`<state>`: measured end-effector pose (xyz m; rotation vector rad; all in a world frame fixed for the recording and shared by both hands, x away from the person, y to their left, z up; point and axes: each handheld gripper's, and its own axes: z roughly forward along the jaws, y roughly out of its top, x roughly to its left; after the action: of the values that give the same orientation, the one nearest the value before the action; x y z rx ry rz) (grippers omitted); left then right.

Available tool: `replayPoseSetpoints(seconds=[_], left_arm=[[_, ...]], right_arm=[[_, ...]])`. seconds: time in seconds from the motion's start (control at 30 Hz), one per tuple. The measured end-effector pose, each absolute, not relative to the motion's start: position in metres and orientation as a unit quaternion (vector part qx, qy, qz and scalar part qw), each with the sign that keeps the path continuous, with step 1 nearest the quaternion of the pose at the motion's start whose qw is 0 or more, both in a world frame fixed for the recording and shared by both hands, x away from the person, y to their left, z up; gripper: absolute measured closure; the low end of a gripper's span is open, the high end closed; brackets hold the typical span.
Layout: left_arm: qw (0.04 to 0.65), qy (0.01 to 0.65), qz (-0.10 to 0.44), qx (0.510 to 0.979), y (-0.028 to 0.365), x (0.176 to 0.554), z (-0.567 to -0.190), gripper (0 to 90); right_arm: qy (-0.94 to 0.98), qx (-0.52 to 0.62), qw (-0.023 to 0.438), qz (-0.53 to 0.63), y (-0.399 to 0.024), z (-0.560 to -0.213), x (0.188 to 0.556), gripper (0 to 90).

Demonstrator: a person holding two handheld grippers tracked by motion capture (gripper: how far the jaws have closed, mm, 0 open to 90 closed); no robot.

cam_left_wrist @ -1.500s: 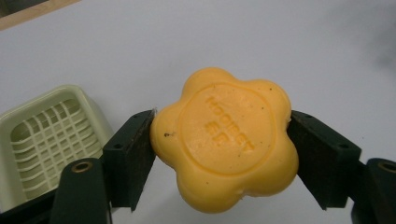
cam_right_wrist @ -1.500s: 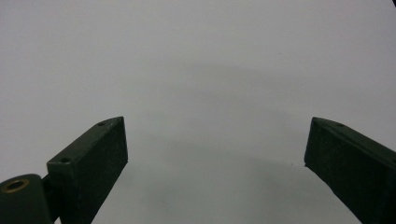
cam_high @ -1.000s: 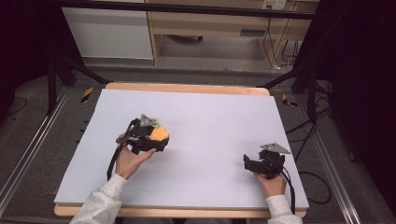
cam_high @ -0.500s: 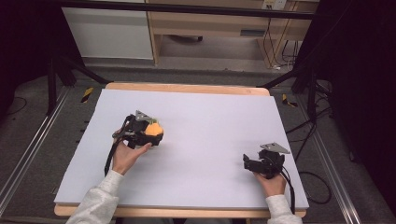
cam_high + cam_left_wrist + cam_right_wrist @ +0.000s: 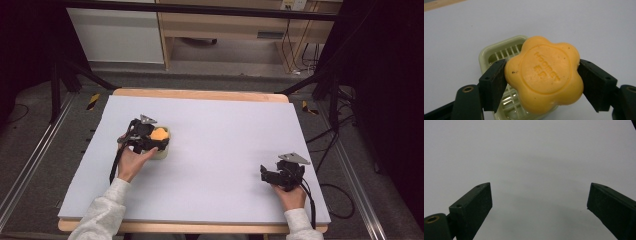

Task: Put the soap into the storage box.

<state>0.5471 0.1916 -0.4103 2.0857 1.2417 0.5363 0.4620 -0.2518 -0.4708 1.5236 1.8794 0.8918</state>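
Note:
An orange flower-shaped soap bar (image 5: 545,73) with embossed lettering sits clamped between the jaws of my left gripper (image 5: 541,80), held just above a pale green slatted soap dish (image 5: 499,53). From the high view the left gripper (image 5: 150,137) holds the soap (image 5: 159,134) over the dish (image 5: 164,151) at the table's left middle. My right gripper (image 5: 272,175) rests low at the right front of the table, its jaws wide apart with nothing between them (image 5: 539,202).
The white table top (image 5: 225,125) spreads wide between the two hands. A wooden edge (image 5: 200,94) runs along the far side. Beyond it stand a wooden cabinet (image 5: 225,30) and black frame legs; cables (image 5: 325,150) hang off the right edge.
My left gripper has carried the soap a little to the left and away from me, over the soap dish. The right gripper has stayed in place.

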Motion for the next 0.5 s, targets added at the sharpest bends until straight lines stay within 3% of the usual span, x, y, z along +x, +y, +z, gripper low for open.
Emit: replayPoseSetpoints(seconds=[0.5], left_arm=[[0.305, 0.489, 0.204, 0.791, 0.199, 0.557, -0.424, 26.4]], right_arm=[[0.701, 0.569, 0.275, 0.331, -0.250, -0.472, 0.463, 6.5]])
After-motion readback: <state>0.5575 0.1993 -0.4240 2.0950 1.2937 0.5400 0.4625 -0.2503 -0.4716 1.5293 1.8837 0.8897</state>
